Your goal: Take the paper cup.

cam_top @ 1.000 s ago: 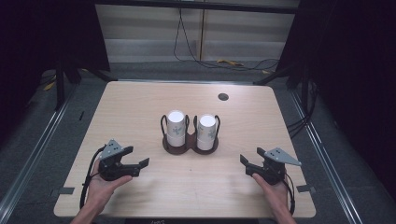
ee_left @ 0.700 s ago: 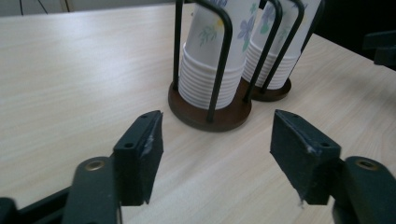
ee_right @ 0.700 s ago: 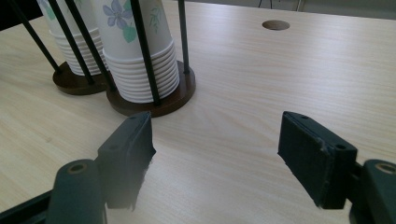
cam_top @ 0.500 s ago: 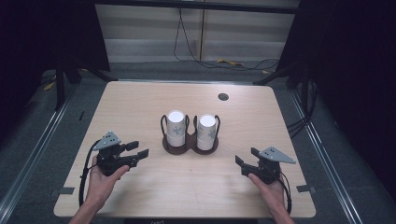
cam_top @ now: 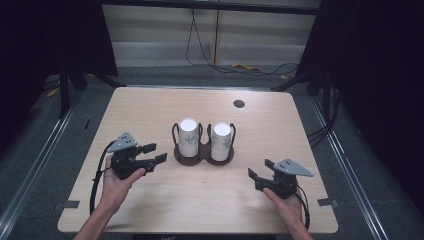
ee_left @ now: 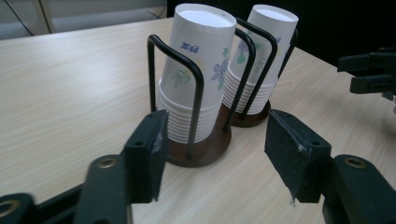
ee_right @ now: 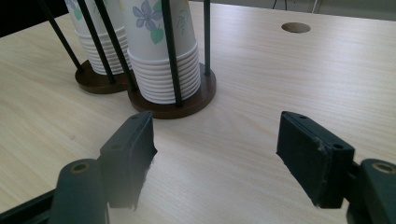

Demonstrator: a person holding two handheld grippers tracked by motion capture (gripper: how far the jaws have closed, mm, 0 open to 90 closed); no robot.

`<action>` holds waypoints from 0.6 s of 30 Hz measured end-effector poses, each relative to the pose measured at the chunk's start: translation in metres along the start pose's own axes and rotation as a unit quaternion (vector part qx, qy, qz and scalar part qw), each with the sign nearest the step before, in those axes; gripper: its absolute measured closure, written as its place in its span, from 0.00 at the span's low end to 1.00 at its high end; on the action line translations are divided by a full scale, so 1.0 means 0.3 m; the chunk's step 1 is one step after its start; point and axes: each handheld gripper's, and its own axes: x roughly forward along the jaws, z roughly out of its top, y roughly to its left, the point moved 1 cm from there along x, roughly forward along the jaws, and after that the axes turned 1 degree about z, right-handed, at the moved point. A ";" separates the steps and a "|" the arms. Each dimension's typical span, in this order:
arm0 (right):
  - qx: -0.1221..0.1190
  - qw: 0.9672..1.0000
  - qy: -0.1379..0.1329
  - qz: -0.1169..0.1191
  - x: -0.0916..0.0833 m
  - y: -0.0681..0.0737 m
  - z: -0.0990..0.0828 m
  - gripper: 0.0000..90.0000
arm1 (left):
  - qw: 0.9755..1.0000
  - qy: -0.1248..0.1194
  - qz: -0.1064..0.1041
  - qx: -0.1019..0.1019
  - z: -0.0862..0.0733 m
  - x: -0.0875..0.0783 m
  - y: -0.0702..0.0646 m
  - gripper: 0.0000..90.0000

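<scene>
While both grippers are hovering short of the cups, nothing is being held yet.

Left gripper (cam_top: 152, 154): sitting at 9 o'clock from the rack (cam_top: 203, 156), jaws parted with only air between them. Those jaws have just been opening a little after a squeeze. It is pointing at the left cup stack (cam_top: 188, 138).

Right gripper (cam_top: 261, 172): waiting at 4 o'clock from the rack, jaws apart and empty, facing the right cup stack (cam_top: 221, 142).

Cups: two stacks of upturned paper cups, floral print, are standing side by side in a dark wire rack near the middle of the table (cam_top: 150, 110).

Step in hand, as judged: the left gripper is lining up to take a cup. Doing it well is probably meaning widening the jaws further, coming in above the wire loops, and pinching lightly so the paper is not crushing.

Obstacles: the rack's loops are flanking each stack and blocking a low side grip. A cable hole (cam_top: 239, 103) is lying at 1 o'clock, well apart and no hindrance.
</scene>
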 end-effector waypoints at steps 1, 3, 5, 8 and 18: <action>0.000 1.000 0.000 0.000 0.000 0.000 0.000 0.31 | 1.000 -0.003 -0.009 -0.005 0.007 0.007 0.000 0.41; 0.000 1.000 0.000 0.001 0.001 0.002 0.000 0.31 | 1.000 0.000 -0.007 -0.005 0.021 0.019 -0.002 0.35; 0.000 1.000 0.000 0.001 0.002 0.002 -0.001 0.31 | 1.000 0.002 -0.005 -0.002 0.036 0.029 -0.001 0.32; 0.001 1.000 0.001 0.003 0.004 0.005 -0.001 0.31 | 1.000 0.001 0.000 0.004 0.056 0.042 -0.004 0.27; 0.001 1.000 0.003 0.005 0.007 0.003 -0.002 0.31 | 1.000 0.005 0.007 0.020 0.105 0.085 -0.003 0.21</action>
